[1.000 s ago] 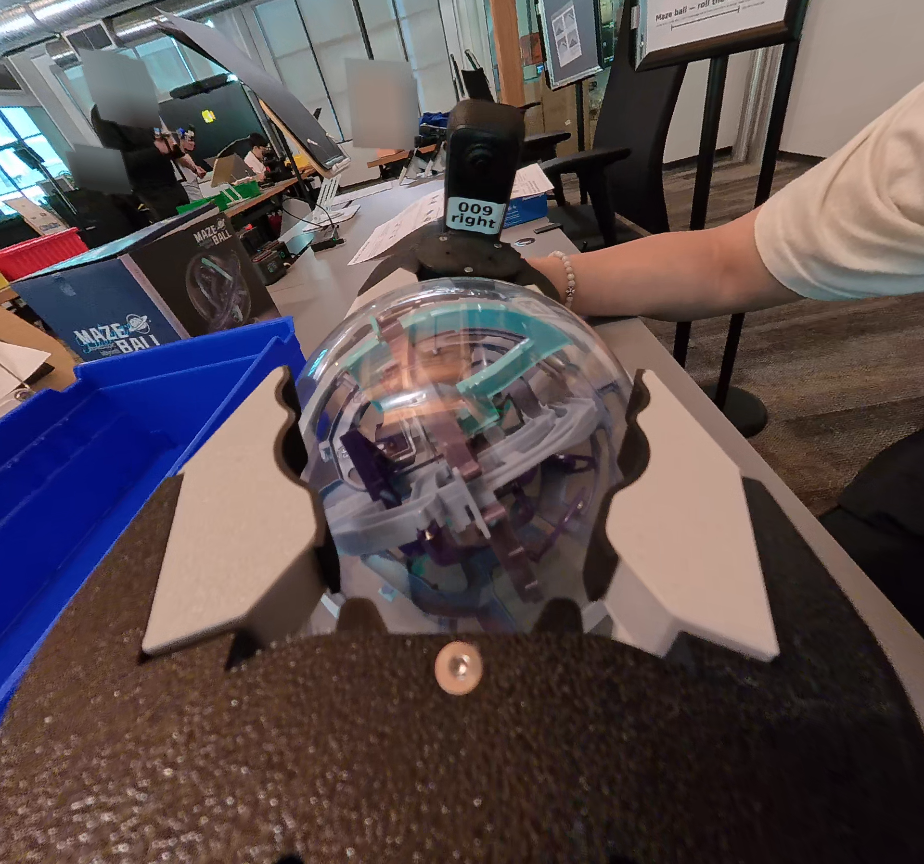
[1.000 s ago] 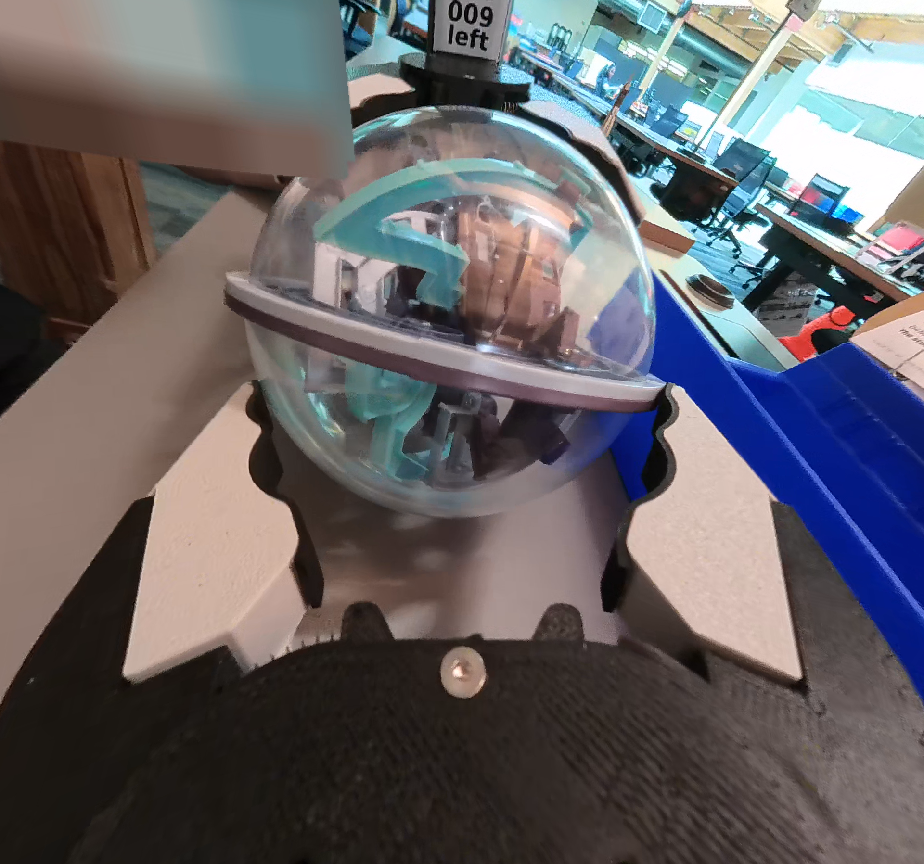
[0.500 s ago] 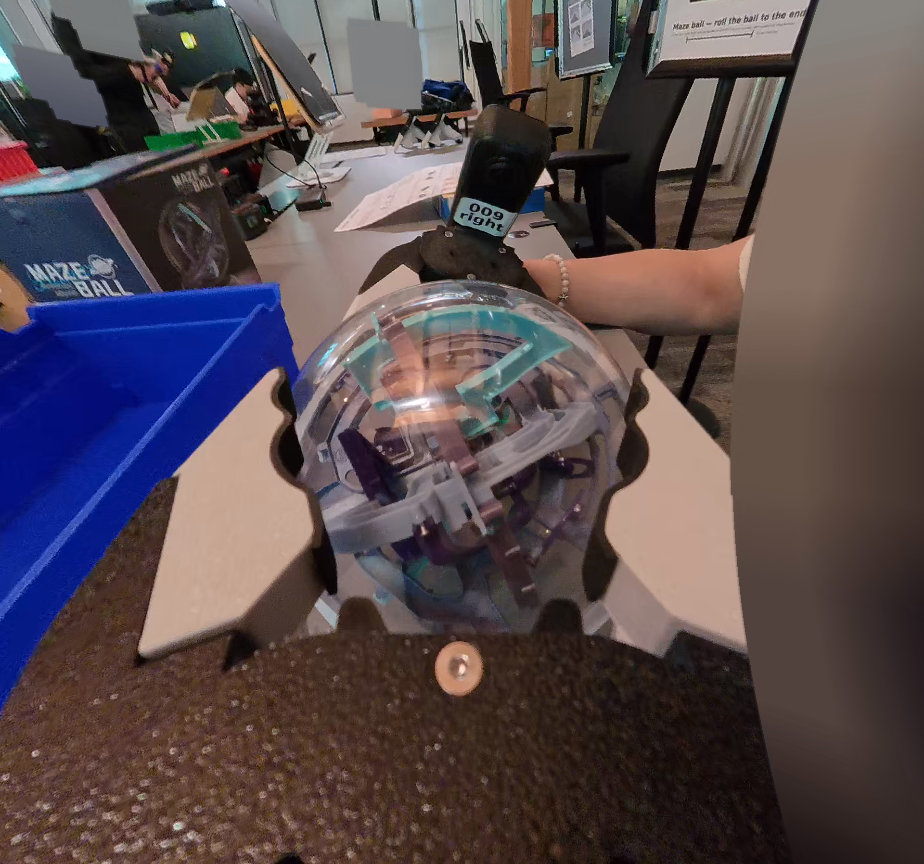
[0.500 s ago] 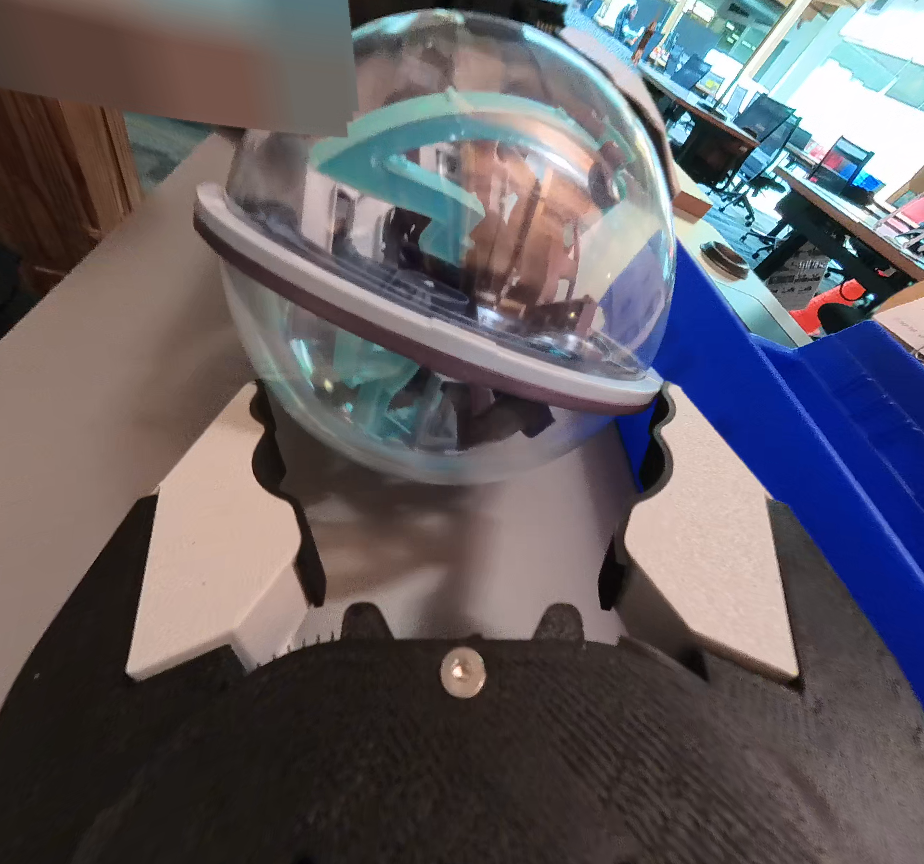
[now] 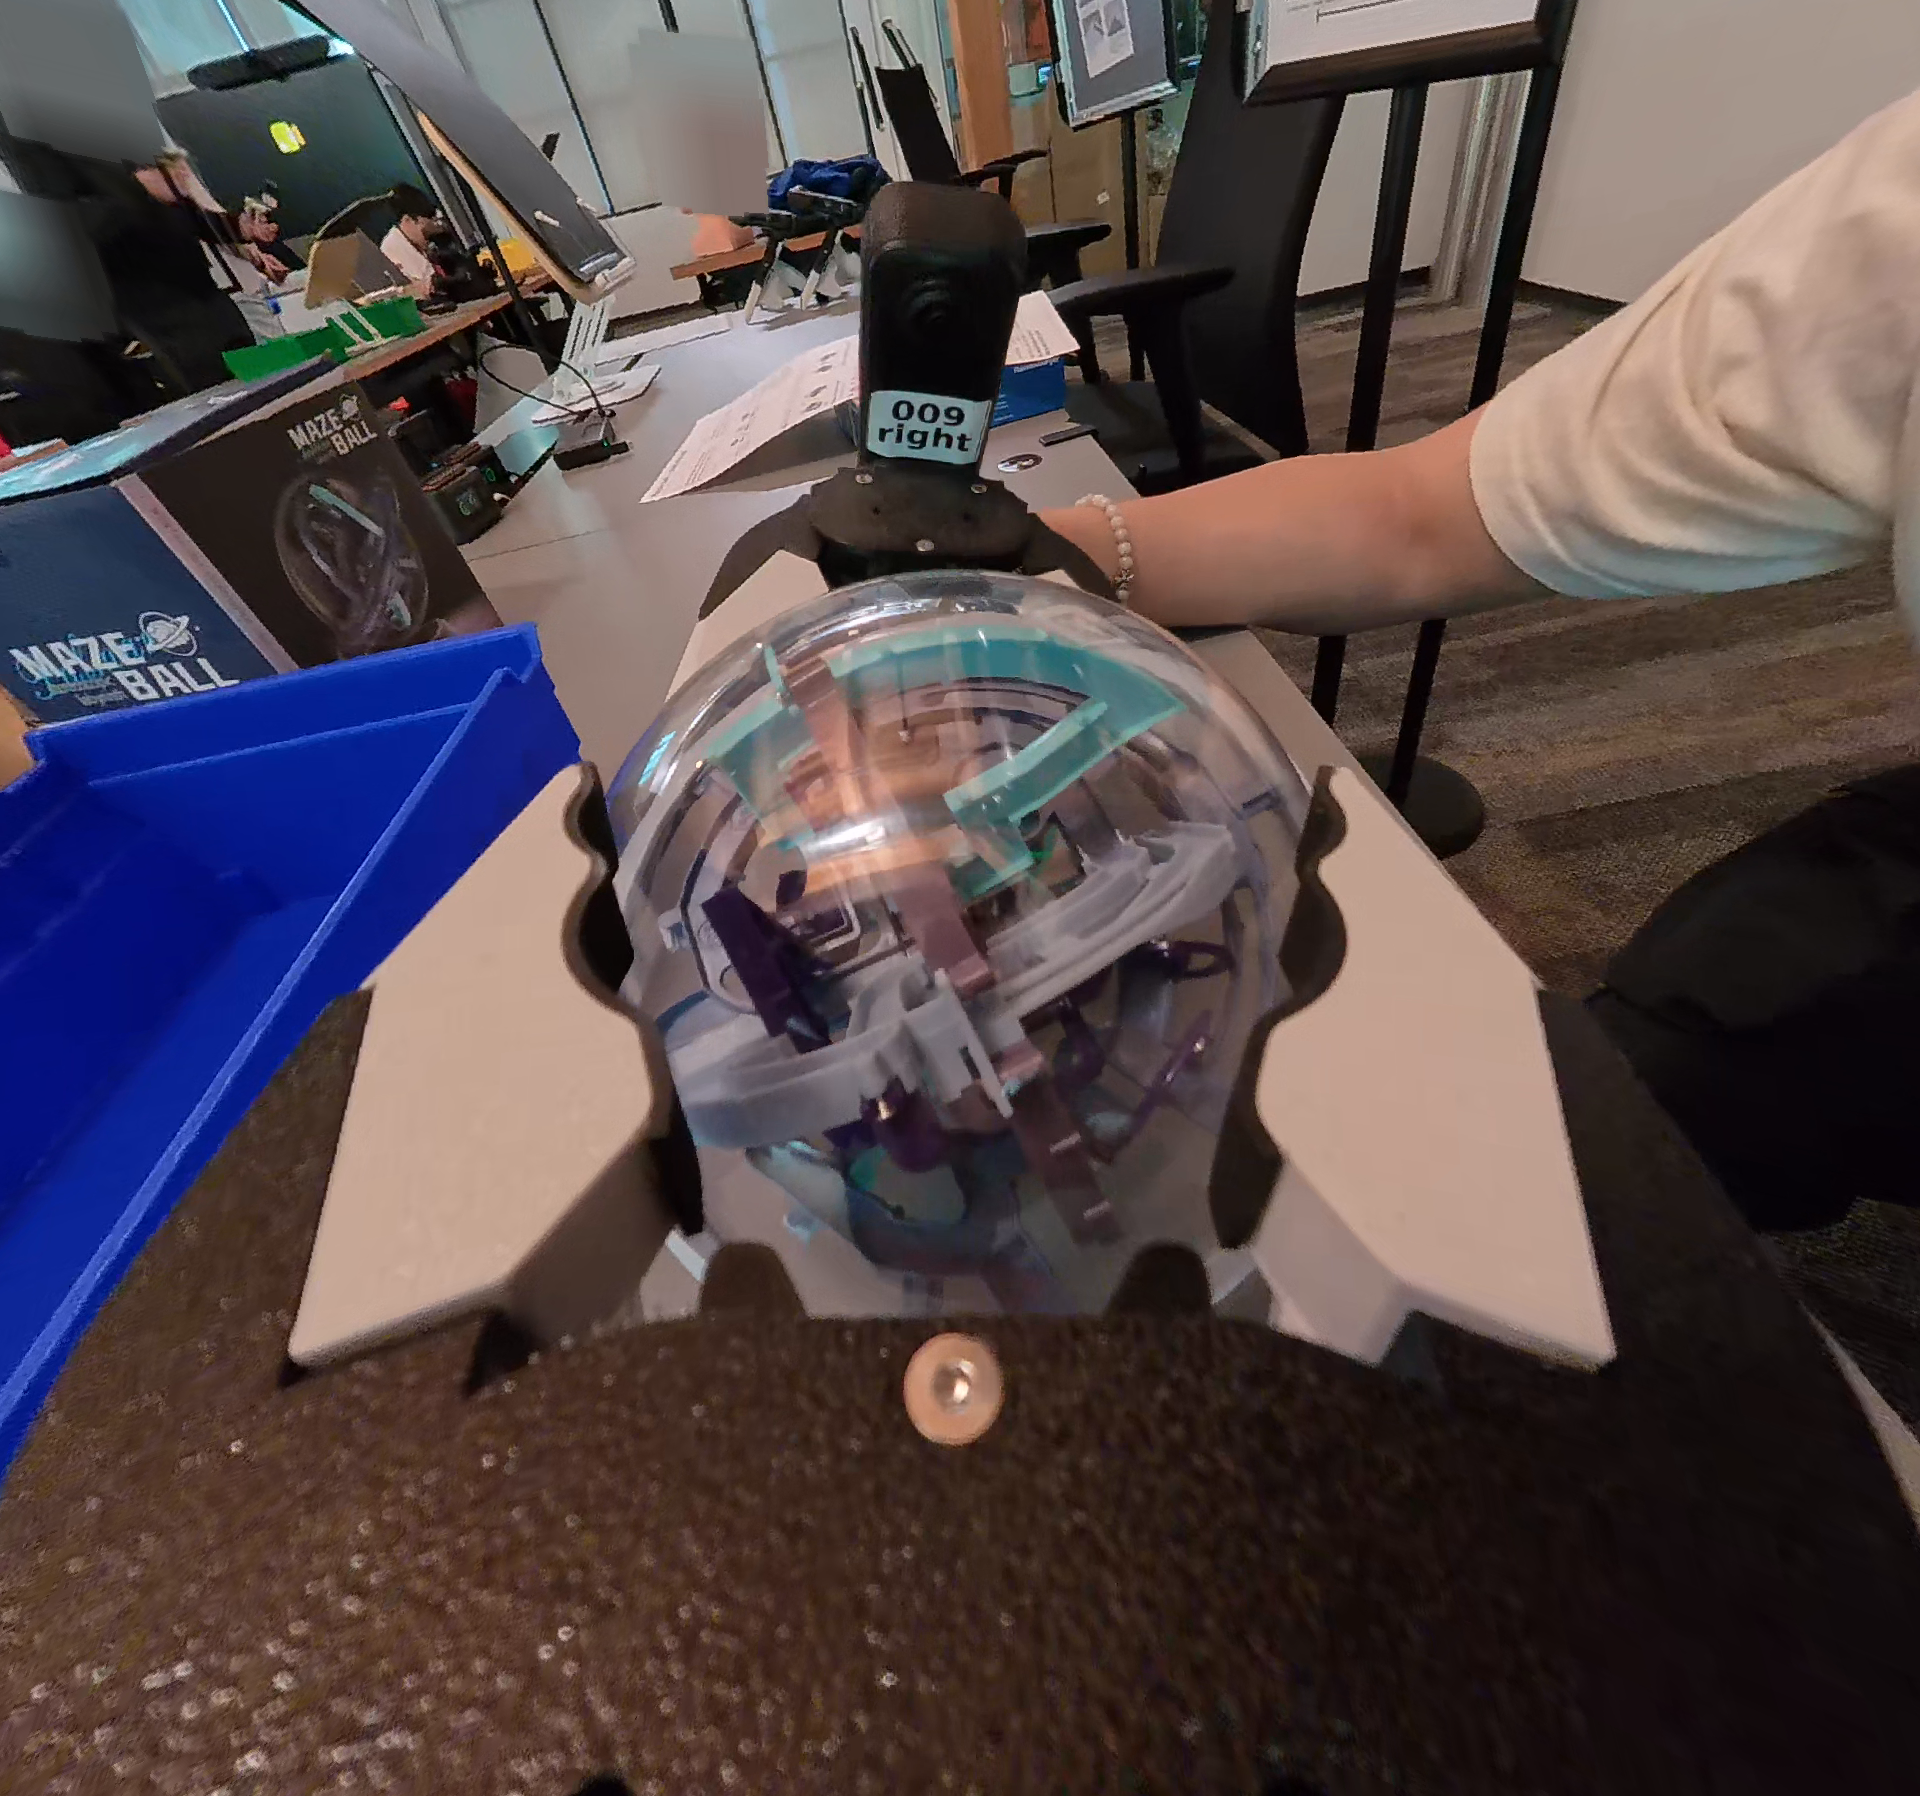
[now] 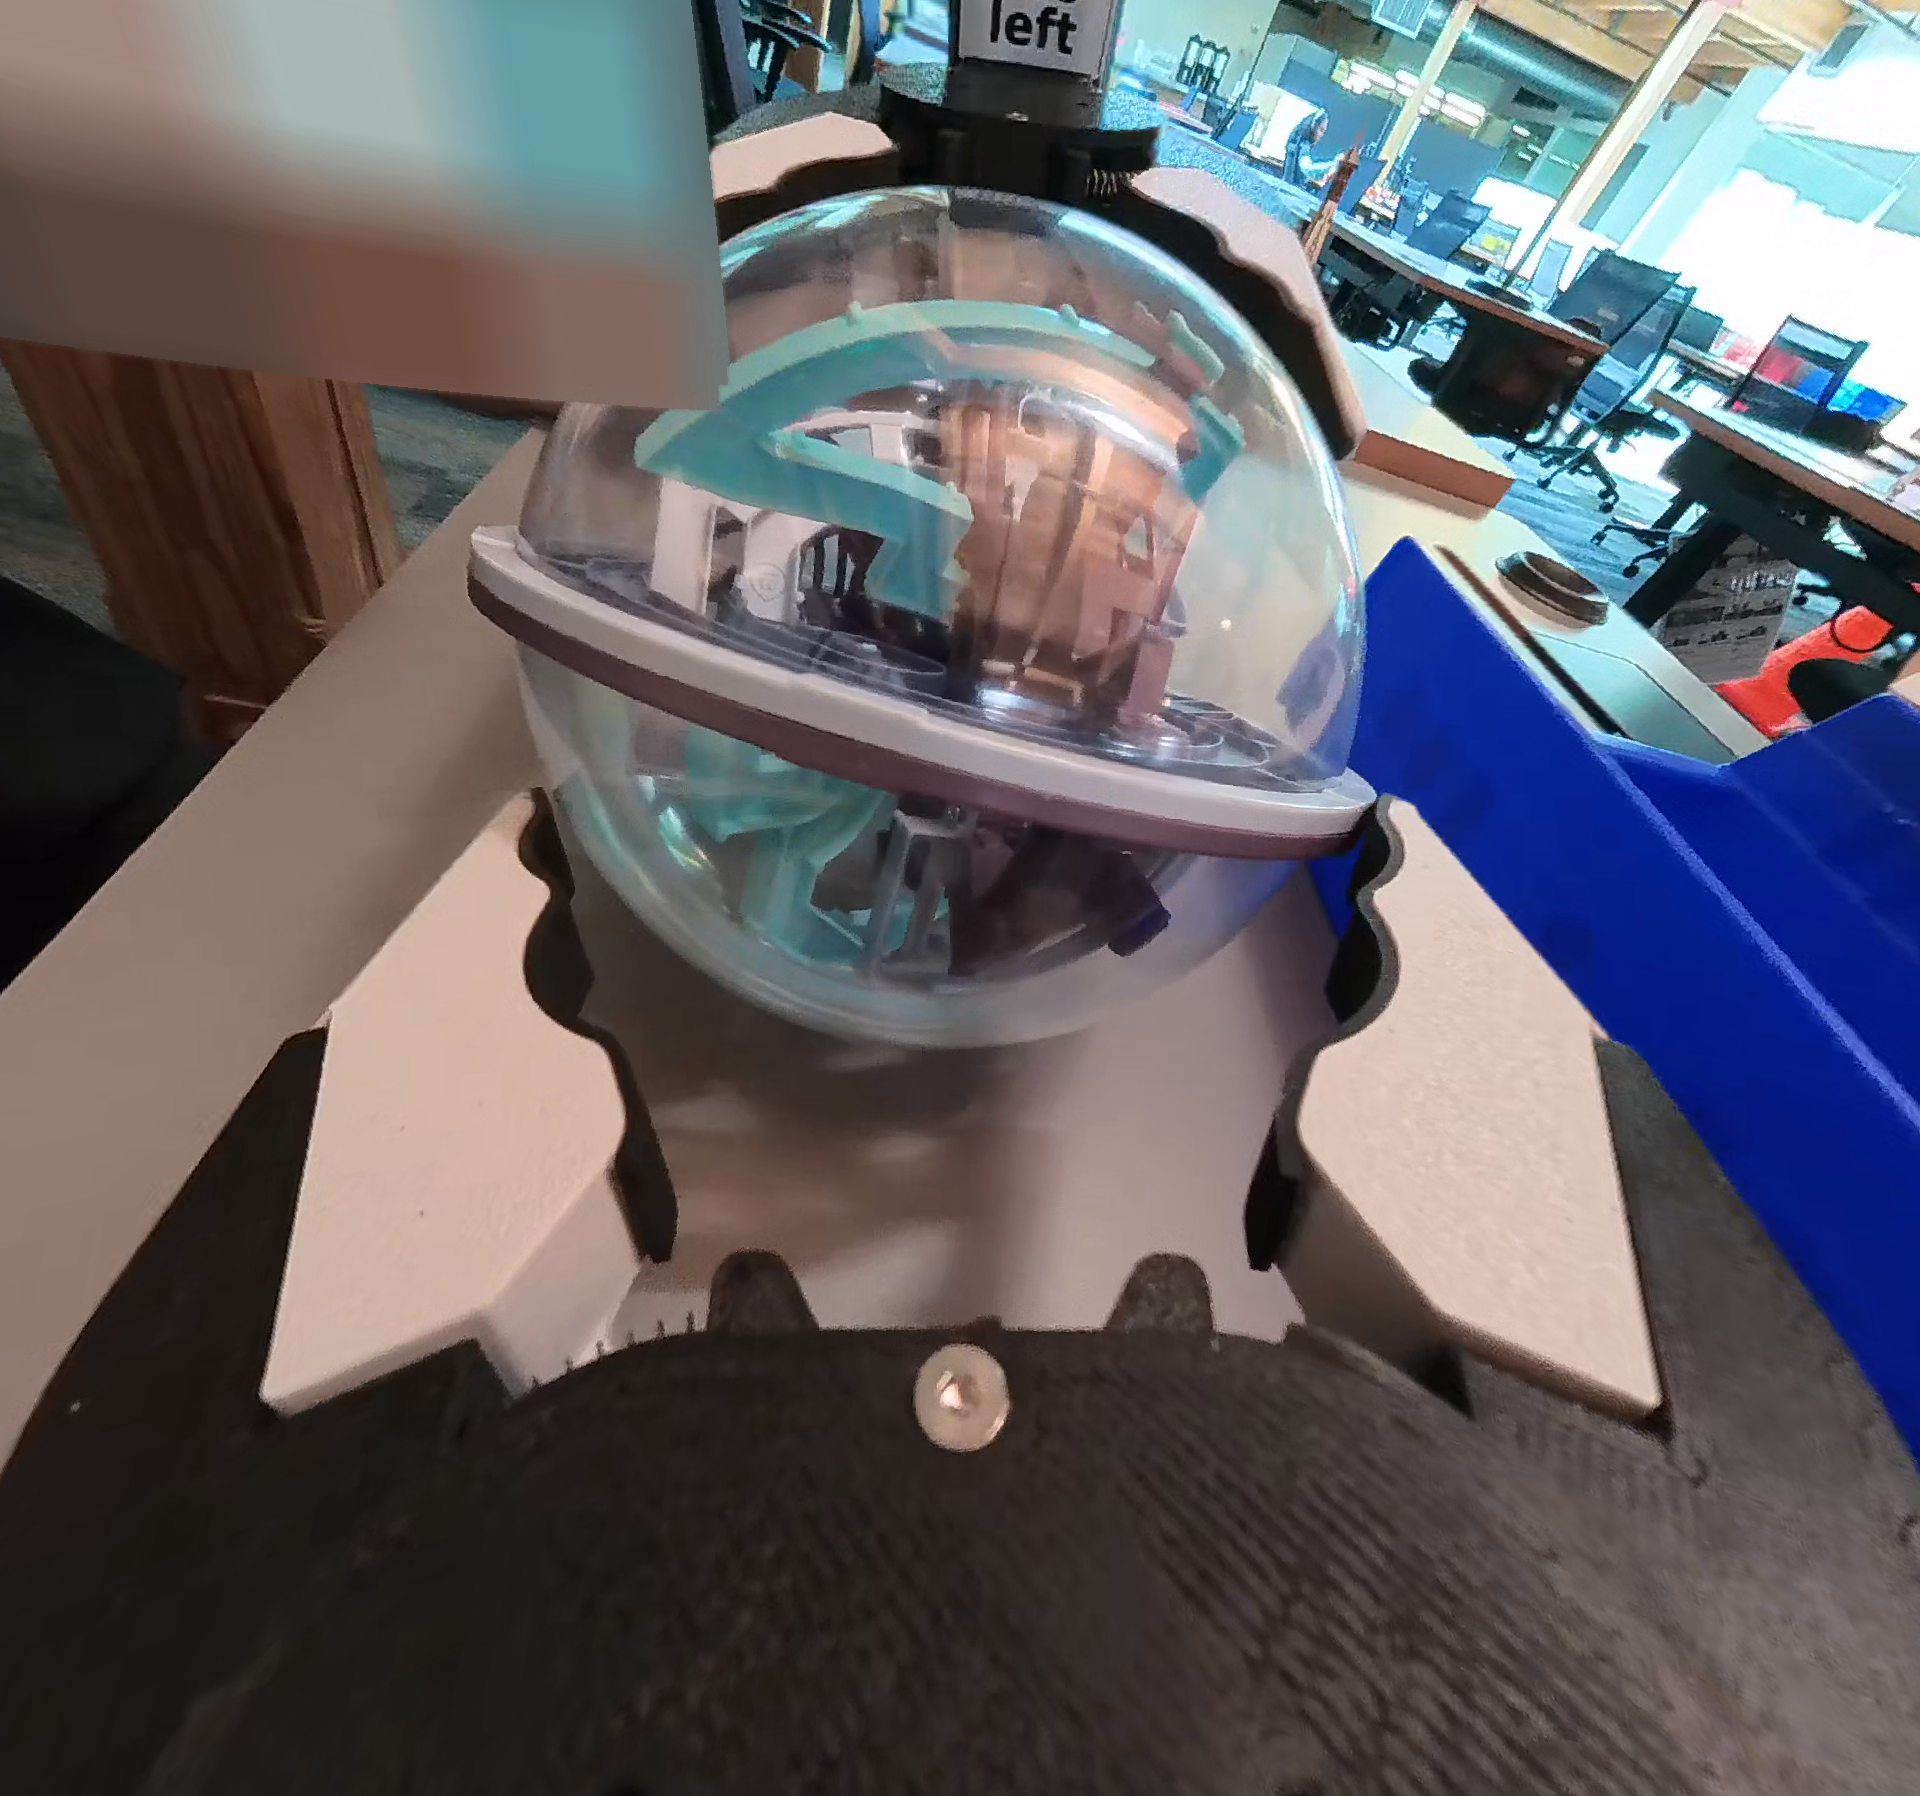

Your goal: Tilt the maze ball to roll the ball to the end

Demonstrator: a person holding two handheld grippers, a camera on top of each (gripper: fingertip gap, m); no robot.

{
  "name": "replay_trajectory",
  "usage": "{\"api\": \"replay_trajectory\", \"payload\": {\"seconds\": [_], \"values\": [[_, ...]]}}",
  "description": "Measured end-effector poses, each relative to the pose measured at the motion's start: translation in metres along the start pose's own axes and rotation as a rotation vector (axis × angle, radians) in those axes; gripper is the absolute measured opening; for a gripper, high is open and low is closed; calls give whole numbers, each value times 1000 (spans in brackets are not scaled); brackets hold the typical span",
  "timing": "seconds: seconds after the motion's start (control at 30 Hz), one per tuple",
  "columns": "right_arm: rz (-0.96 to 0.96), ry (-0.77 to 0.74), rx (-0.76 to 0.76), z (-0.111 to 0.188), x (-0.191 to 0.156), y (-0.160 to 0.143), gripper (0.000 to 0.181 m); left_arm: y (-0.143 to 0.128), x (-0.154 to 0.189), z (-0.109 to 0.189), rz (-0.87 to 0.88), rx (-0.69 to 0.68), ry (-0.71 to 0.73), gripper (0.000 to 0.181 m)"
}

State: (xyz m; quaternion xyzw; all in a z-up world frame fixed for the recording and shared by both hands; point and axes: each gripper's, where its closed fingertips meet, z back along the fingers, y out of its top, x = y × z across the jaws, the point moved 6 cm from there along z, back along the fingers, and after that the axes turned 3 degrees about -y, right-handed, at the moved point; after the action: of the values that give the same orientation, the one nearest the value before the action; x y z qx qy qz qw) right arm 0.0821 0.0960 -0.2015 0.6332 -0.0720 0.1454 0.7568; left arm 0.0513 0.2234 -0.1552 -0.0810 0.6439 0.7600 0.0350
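While I look along the left wrist view, my left gripper (image 5: 956,998) has its two pale fingers (image 5: 499,1071) clasped on either side of the maze ball (image 5: 956,915), the clear sphere sitting right between them at the centre of the picture. Teal, purple and grey tracks fill the inside; I cannot pick out the small ball among them. At 12 o'clock, just past the sphere, the right gripper (image 5: 925,541) faces me, with a person's forearm (image 5: 1299,551) reaching to it from 3 o'clock. A blue bin (image 5: 208,894) lies at 9 o'clock, touching or just beside my left finger, and a printed box (image 5: 208,562) stands behind it at 10 o'clock on the grey table (image 5: 582,551).

Through the right wrist view, my right gripper (image 6: 956,1019) stands spread wide. The maze ball (image 6: 935,624) sits forward between the fingertips (image 6: 1361,873); its white seam band, tilted down toward 3 o'clock, meets the right tip, but I cannot tell whether the left tip touches. The left gripper (image 6: 1029,136) holds the sphere's far side at 12 o'clock. The blue bin (image 6: 1662,915) runs along 3 o'clock.
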Motion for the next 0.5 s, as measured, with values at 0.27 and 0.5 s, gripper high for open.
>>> {"api": "replay_trajectory", "payload": {"seconds": [0.27, 0.5], "values": [[91, -18, 2, -1, -2, 0, 142, -1, 4, 4, -65, 11, -34, 126], [103, -15, 1, 0, -3, 1, 140, -1, 5, 5, -81, 2, -42, 126]]}}
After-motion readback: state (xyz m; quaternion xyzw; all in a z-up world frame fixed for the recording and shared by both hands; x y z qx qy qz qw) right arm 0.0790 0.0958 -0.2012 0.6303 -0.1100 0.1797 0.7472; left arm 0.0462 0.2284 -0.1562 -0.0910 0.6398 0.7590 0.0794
